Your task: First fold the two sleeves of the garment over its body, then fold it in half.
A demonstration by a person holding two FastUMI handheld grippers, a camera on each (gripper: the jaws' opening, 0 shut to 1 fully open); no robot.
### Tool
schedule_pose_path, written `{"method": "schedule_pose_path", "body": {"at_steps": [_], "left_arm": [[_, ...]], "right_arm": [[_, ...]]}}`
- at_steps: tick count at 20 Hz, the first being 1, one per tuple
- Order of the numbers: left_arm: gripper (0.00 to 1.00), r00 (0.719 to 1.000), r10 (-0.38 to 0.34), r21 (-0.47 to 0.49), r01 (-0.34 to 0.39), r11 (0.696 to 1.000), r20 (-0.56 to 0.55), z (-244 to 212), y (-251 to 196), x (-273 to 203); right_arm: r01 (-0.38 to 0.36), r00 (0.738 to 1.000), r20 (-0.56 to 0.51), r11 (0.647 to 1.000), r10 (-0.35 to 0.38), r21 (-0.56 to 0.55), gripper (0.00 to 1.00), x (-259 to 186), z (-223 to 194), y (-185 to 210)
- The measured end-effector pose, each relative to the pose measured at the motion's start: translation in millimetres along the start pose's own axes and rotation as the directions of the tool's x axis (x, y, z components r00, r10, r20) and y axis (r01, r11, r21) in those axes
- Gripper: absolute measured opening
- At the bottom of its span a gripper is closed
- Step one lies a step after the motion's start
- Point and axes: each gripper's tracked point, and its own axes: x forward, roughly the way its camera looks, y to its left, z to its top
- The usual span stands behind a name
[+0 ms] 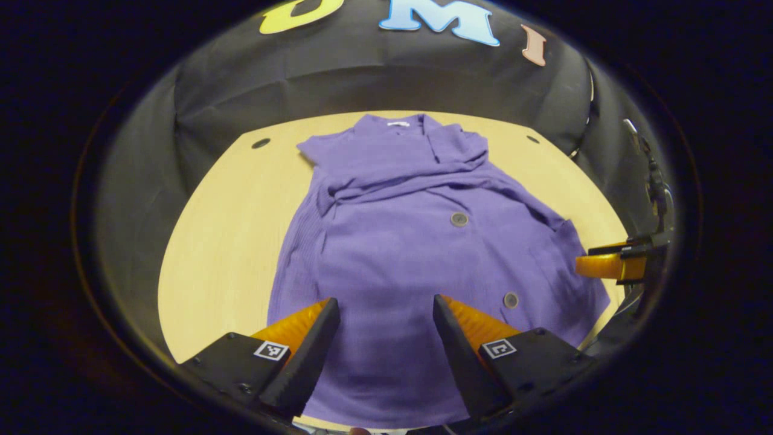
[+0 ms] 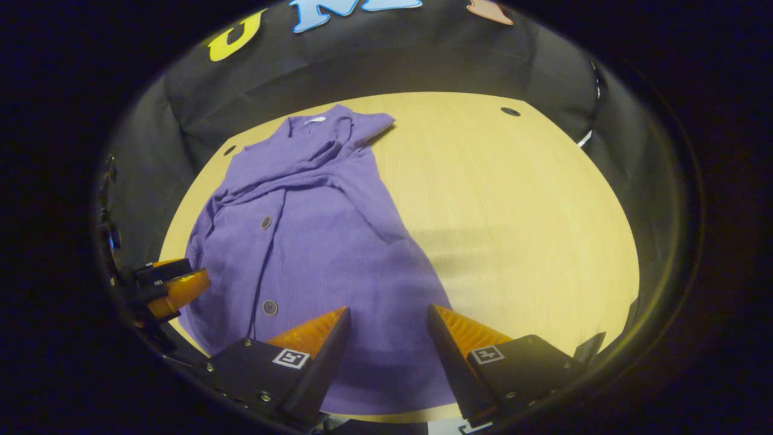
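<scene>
A purple buttoned garment [image 1: 416, 241] lies flat on the wooden table [image 1: 229, 217], collar at the far end, both sleeves lying folded across its chest. My left gripper [image 1: 386, 314] hovers open over the hem near the left side, nothing between its fingers. The right gripper [image 1: 604, 264] shows at the garment's right edge in the left gripper view. In the right gripper view the garment [image 2: 314, 241] spreads to the left, and my right gripper [image 2: 386, 320] stands open above the hem's right corner. The left gripper [image 2: 172, 290] appears at the far left there.
Bare table [image 2: 531, 217] stretches to the right of the garment. Small dark holes [image 2: 510, 112] mark the table's far corners. Black cloth walls close the booth behind and at both sides.
</scene>
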Motion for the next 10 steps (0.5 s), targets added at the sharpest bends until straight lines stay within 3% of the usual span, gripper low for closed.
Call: {"method": "schedule_pose_path", "body": {"at_steps": [4, 10], "left_arm": [[0.99, 0.998, 0.039, -0.008, -0.040, 0.999, -0.056, -30, 17, 2], [0.98, 0.997, 0.052, 0.007, -0.052, 0.999, -0.065, -31, 16, 7]], "right_arm": [[0.005, 0.999, -0.048, 0.999, -0.007, -0.036, 0.81, 13, -13, 6], [0.040, 0.996, -0.074, 0.998, -0.045, -0.058, 0.85, 15, -21, 0]]}}
